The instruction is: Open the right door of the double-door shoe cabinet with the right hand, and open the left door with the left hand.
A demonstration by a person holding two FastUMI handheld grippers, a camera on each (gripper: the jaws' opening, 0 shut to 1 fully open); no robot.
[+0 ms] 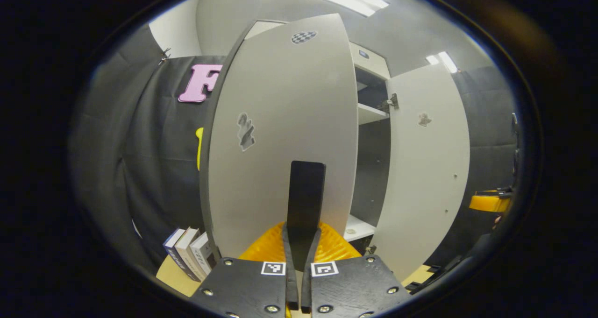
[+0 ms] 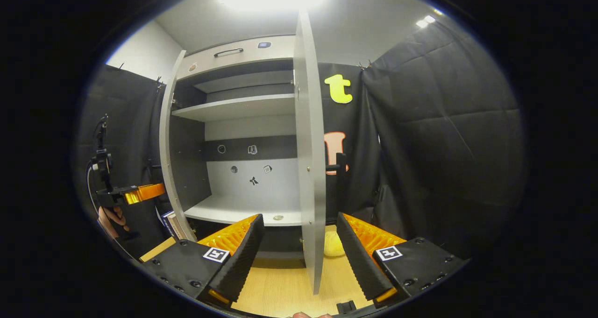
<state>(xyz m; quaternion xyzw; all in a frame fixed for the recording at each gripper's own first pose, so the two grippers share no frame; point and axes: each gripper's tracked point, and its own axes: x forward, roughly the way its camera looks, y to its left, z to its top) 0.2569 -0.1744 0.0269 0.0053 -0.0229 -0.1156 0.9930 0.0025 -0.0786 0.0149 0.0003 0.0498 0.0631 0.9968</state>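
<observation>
In the left gripper view, the left hand-held gripper has its fingers pressed together around the dark handle of the left door, which stands swung out toward the camera. Behind it the shoe cabinet shows its shelves, and the right door also stands open. A few books lean on the bench at the door's foot.

In the right gripper view, the right hand-held gripper is spread wide, one finger on each side of the edge of the open right door, touching neither side. The cabinet interior lies open to the left. Farther left, a hand holds the other gripper by the left door.
</observation>
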